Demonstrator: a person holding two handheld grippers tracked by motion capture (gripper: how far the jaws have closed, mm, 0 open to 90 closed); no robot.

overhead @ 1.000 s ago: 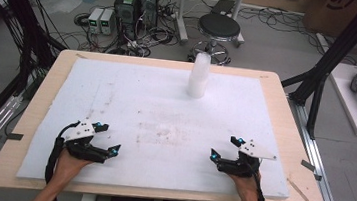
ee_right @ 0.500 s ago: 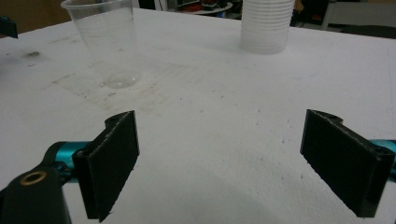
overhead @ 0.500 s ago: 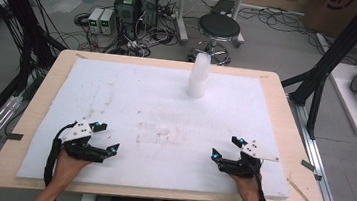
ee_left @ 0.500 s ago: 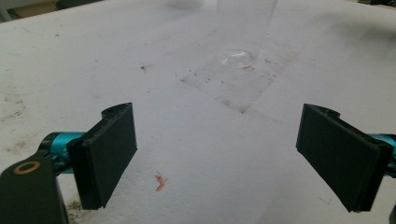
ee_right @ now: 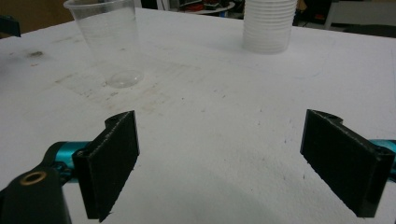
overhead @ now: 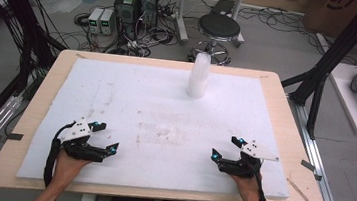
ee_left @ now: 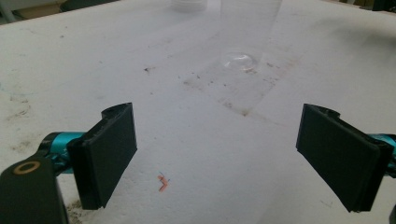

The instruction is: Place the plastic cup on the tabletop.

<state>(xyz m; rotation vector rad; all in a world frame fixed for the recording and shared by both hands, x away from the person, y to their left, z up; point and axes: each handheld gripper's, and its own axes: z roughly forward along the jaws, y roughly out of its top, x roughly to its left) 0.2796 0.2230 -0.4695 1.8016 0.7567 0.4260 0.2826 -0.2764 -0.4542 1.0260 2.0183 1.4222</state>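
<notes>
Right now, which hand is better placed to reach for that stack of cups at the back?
Probably the right. The open right tongs point nearly straight at the cup stack; the left tongs face the single clear cup instead.

The high view looks forward and down from above the near side of the table (overhead: 278,91), taking in the whole white mat (overhead: 116,99) and the floor beyond in the upper frame. The forearms enter at the bottom edge.

The left gripper view sits low, close to the mat (ee_left: 70,60), looking along its two black jaws at the lower corners of the frame. A clear cup (ee_left: 243,42) stands at upper centre.

The right gripper view is equally low and close. The same cup (ee_right: 109,39) appears at upper left, a cup stack (ee_right: 270,23) at upper right. The high view shows that stack (overhead: 198,77) at upper centre; all three views share the mat's middle.
</notes>
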